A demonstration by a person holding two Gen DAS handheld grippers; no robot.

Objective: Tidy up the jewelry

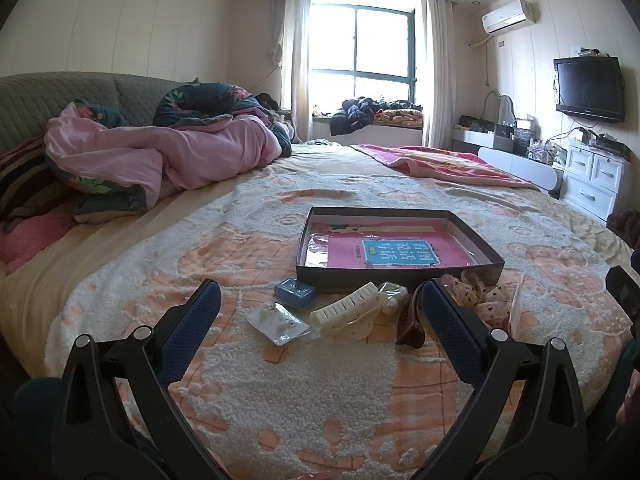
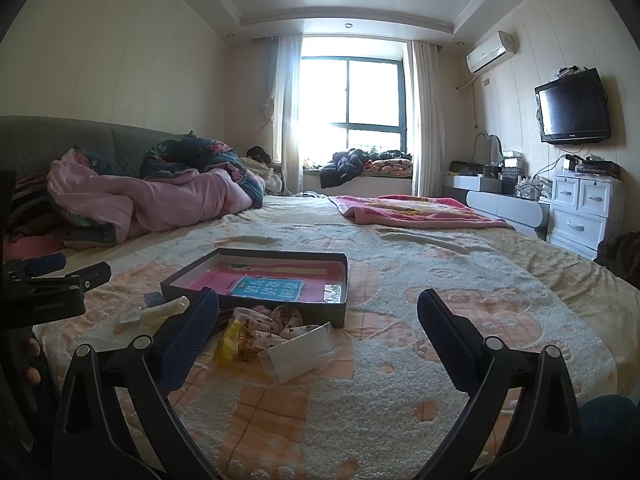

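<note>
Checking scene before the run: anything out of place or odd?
Nothing damaged. The cream hair clip, blue case and scrunchie lie loose on the blanket beside the tray, none inside it.

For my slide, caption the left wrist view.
Open left claw facing cream hair clip before shallow box on bed.

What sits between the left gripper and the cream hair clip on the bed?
Nothing visible: the left gripper is open, and the cream hair clip lies directly ahead between its fingers, beside the brown clip.
</note>
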